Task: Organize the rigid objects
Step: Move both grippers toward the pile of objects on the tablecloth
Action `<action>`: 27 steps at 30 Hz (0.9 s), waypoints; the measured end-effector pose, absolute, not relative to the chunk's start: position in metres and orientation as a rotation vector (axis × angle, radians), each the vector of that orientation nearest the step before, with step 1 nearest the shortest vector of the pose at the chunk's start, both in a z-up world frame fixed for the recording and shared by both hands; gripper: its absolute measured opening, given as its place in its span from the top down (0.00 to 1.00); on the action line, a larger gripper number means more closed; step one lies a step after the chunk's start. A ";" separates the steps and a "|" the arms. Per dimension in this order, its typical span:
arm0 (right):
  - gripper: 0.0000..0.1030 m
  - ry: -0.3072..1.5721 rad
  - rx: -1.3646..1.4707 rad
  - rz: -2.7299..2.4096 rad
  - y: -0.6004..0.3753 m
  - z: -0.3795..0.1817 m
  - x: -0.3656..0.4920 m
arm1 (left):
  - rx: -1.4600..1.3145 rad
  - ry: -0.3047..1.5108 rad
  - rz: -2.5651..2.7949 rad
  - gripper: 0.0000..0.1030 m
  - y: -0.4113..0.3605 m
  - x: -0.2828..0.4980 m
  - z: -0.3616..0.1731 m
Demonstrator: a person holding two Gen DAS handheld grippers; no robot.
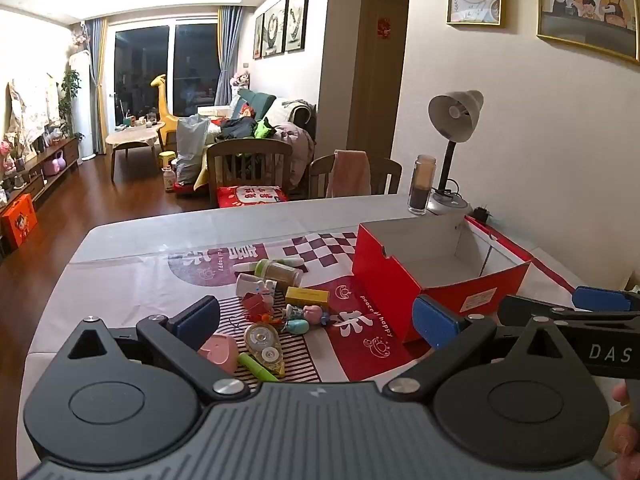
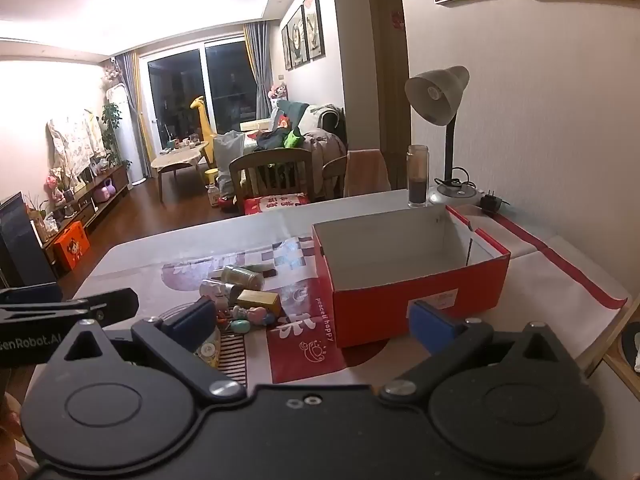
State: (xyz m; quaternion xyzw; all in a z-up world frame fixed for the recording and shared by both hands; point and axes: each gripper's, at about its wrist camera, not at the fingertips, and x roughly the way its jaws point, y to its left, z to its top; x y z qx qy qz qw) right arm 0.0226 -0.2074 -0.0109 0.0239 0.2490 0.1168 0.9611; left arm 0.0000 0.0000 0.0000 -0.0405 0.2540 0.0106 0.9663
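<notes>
A red cardboard box (image 1: pixel 404 288), open and empty, stands on the table right of a pile of small items: a jar lying on its side (image 1: pixel 282 272), a yellow box (image 1: pixel 307 296), a correction tape (image 1: pixel 264 344), a pink piece (image 1: pixel 220 352), a green marker (image 1: pixel 256 368) and small toy figures (image 1: pixel 308 316). My left gripper (image 1: pixel 316 320) is open and empty above the near side of the pile. My right gripper (image 2: pixel 312 324) is open and empty, between the pile (image 2: pixel 244 300) and the red box (image 2: pixel 416 296).
A desk lamp (image 1: pixel 452 136) and a tall glass jar (image 1: pixel 422 184) stand behind the box, with a plug adapter (image 2: pixel 490 202) beside them. Two wooden chairs (image 1: pixel 248 168) stand at the table's far edge. A red-patterned sheet (image 1: pixel 352 340) covers the tabletop.
</notes>
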 end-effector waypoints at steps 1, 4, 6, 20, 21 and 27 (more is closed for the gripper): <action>0.00 0.503 0.053 0.237 -0.207 -0.011 0.023 | -0.078 0.510 0.023 0.00 0.000 0.000 0.000; 0.00 0.507 0.051 0.235 -0.207 -0.011 0.022 | -0.068 0.498 0.025 0.00 -0.001 -0.001 0.000; 0.00 0.510 0.041 0.231 -0.205 -0.012 0.022 | -0.071 0.502 0.023 0.00 -0.003 -0.002 0.000; 0.00 0.517 0.037 0.234 -0.202 -0.011 0.026 | -0.091 0.522 0.028 0.00 0.004 0.005 -0.006; 0.00 0.515 0.036 0.234 -0.200 -0.012 0.027 | -0.091 0.522 0.030 0.00 0.005 0.005 -0.005; 0.00 0.517 0.034 0.242 -0.198 -0.009 0.031 | -0.093 0.525 0.040 0.00 0.006 0.003 -0.004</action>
